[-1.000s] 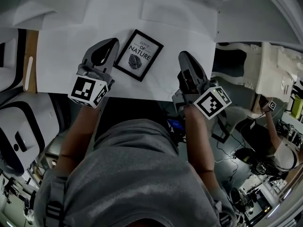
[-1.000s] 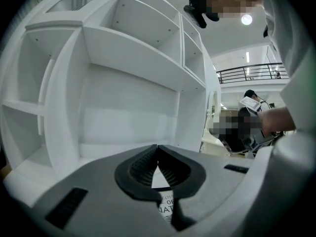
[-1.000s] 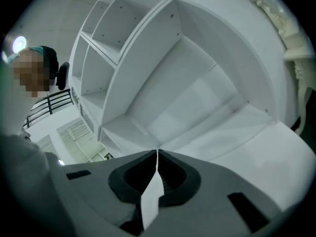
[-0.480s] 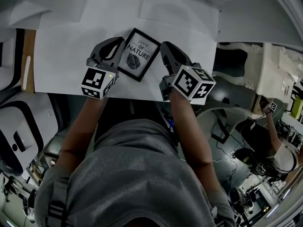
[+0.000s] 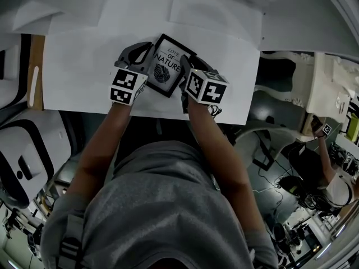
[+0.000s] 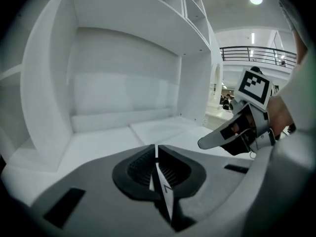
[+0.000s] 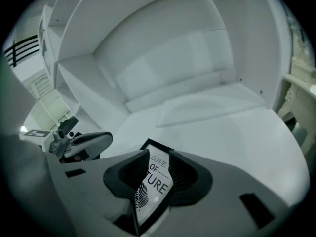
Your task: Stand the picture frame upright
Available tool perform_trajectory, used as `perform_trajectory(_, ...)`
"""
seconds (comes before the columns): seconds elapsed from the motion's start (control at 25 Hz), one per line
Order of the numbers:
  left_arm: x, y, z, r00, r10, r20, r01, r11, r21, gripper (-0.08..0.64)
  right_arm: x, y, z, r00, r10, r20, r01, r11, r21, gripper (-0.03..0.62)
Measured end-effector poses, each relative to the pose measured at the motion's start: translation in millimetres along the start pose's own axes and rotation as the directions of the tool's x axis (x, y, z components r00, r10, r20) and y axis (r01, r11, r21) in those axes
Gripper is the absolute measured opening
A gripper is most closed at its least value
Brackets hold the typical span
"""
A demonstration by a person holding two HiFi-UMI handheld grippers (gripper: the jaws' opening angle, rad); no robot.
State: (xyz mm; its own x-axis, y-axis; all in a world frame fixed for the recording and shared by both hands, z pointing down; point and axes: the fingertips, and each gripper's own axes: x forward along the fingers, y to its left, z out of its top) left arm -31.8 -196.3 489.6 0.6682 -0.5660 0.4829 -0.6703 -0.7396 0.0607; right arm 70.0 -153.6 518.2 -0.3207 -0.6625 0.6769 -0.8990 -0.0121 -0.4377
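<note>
**Picture frame (image 5: 167,66) flat on the white table (image 5: 73,66), one gripper each side**

Long axis running diag, near-left to far-right in head view. Left gripper (image 5: 140,54) just beside its left edge w/ jaws pressed together, nothing gripped afaict. Right gripper (image 5: 188,67) over the right edge, jaws just been opening, apart now w/ the frame showing in the gap but not pinched. So prob the right one's grab. Right gripper view looks straight onto the picture frame (image 7: 154,179) btwn the jaws. Left gripper view shows none of it, only shelf wall (image 6: 123,83) + the right gripper (image 6: 224,138).
</note>
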Motion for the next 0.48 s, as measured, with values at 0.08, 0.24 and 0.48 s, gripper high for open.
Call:
perform_trajectory(0.08,5.4,1.1,-6.2,1.000,-0.004,-0.016,0.003,1.000,-0.006,0.009,5.6,-12.3,-5.5,0.999,-0.038,-0.007,0.039,0.998,0.054,0.129)
perform_trajectory(0.24,18.3,1.9,-19.2,0.999,-0.016,-0.050,0.015,1.000,-0.010,0.012,14.4,-22.7,-19.1,0.995,-0.092,-0.044,0.096,0.992,0.082,0.145)
perform_trajectory(0.48,38.1,2.3,-47.2,0.990,-0.041,-0.133,0.036,0.999,-0.040,0.092,17.6,-31.3,-32.6,0.984,-0.173,-0.052,0.178,0.977,0.115,0.152)
